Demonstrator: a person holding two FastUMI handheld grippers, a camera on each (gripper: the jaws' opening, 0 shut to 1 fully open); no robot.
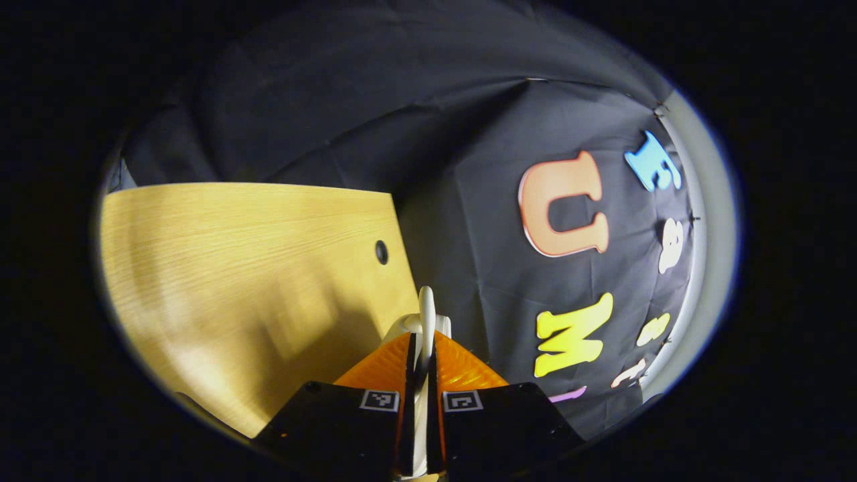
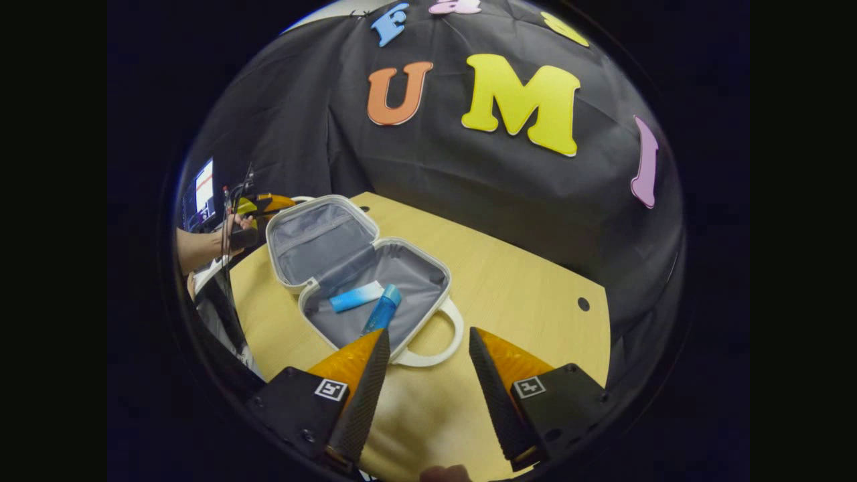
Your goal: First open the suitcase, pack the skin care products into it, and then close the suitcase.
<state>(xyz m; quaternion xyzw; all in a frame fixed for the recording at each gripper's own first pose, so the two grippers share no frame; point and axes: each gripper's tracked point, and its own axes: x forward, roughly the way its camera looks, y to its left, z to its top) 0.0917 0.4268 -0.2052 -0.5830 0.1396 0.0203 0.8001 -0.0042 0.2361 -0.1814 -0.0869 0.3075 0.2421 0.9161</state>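
A white suitcase lies open on the wooden table (image 2: 529, 274), its grey-lined lid (image 2: 315, 241) standing up at the left. Inside the base lie a blue-and-white tube (image 2: 357, 296) and a blue bottle (image 2: 383, 311). The white carry handle (image 2: 445, 348) points toward my right gripper (image 2: 428, 331), which hovers open just in front of it, holding nothing. My left gripper (image 1: 426, 335) is shut on the lid's thin white rim (image 1: 426, 304). From the right gripper view, that left gripper (image 2: 268, 202) sits at the lid's far top edge, held by a hand (image 2: 231, 231).
The table (image 1: 234, 268) has a small round hole (image 2: 583, 303) near its right edge. A lit screen (image 2: 203, 191) and some cables stand beyond the table's left side. Bare tabletop lies right of the suitcase.
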